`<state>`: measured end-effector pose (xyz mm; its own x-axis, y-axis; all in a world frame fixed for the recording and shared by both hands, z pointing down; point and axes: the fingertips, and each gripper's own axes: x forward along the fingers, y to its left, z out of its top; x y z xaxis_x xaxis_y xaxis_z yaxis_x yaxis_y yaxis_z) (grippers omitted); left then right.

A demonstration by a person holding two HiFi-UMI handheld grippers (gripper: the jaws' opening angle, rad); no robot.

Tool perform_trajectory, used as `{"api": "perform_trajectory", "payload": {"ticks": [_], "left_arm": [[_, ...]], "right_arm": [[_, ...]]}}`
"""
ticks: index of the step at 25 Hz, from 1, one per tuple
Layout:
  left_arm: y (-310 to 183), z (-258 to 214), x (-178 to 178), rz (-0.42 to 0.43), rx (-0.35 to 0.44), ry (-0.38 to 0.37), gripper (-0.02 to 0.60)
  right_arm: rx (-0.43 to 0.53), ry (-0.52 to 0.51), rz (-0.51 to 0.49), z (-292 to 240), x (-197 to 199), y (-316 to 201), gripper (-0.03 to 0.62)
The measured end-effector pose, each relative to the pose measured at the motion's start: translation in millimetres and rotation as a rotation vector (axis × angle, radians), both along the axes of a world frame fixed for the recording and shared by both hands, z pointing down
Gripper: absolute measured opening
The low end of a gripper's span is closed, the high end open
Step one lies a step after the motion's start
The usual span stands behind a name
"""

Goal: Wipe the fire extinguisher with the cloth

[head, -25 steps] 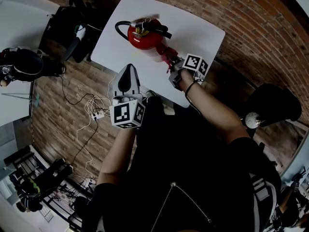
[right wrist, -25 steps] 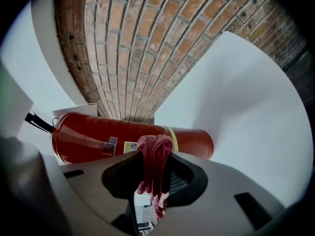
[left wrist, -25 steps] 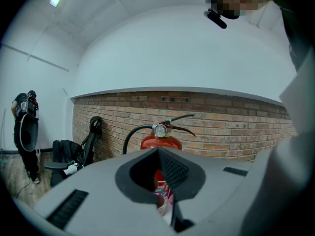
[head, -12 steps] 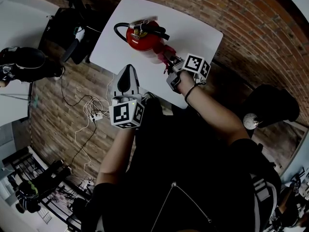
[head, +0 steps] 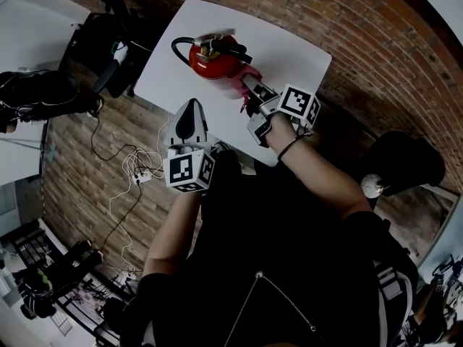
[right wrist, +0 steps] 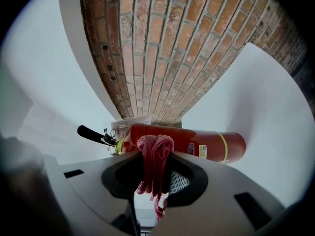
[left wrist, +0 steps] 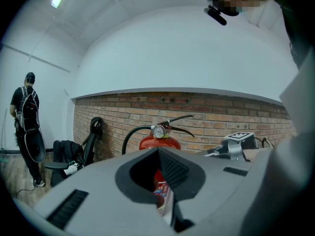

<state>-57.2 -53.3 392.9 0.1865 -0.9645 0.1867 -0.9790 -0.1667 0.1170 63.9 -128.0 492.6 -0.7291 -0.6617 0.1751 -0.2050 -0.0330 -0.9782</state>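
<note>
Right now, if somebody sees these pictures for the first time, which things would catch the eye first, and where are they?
The red metal fire extinguisher stands upright on the white table. The right tongs are shut on a pinkish-red knitted cloth, held right at the cylinder's side. The left tongs hang shut and empty, nearer the person.

Fire extinguisher [head: 215, 62]: red cylinder, black hose and lever handle, round gauge, yellow band near base. Stands upright on white table [head: 289, 45], upper centre of head view.

Cloth [head: 248, 76]: pink knit, bunched, pinched between jaws of right gripper [right wrist: 156, 177], against cylinder's side.
</note>
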Motion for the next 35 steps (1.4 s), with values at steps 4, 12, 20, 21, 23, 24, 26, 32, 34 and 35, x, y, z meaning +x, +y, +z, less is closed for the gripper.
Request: {"api": "perform_trajectory", "payload": {"ticks": [4, 12, 20, 21, 23, 24, 26, 32, 34, 35], "left_arm": [[2, -1, 3, 0.000, 0.004, 0.003, 0.008], [8, -1, 3, -0.012, 0.007, 0.007, 0.008], [13, -2, 3, -0.028, 0.012, 0.018, 0.008], [13, -2, 3, -0.030, 0.012, 0.019, 0.008], [12, 0, 0, -0.036, 0.010, 0.023, 0.008], [12, 1, -2, -0.041, 0.009, 0.024, 0.008], [11, 4, -6, -0.051, 0.006, 0.027, 0.008], [17, 13, -12, -0.077, -0.012, 0.039, 0.008], [19, 16, -12, -0.081, -0.017, 0.040, 0.008], [19, 18, -11, -0.082, -0.020, 0.040, 0.008]], "right_arm": [[0.030, -0.025, 0.003, -21, 1, 1, 0.118], [0.062, -0.064, -0.001, -45, 3, 2, 0.118], [0.120, -0.147, -0.018, -73, 3, 2, 0.118], [0.125, -0.148, -0.021, -72, 4, 2, 0.118], [0.129, -0.137, -0.026, -69, 6, 3, 0.118], [0.130, -0.125, -0.026, -66, 8, 3, 0.118], [0.135, -0.078, -0.023, -52, 18, 3, 0.118], [0.371, 0.388, -0.183, 8, 39, 18, 0.118], [0.489, 0.571, -0.324, 34, 31, 29, 0.118], [0.551, 0.664, -0.405, 49, 26, 35, 0.118]]}}
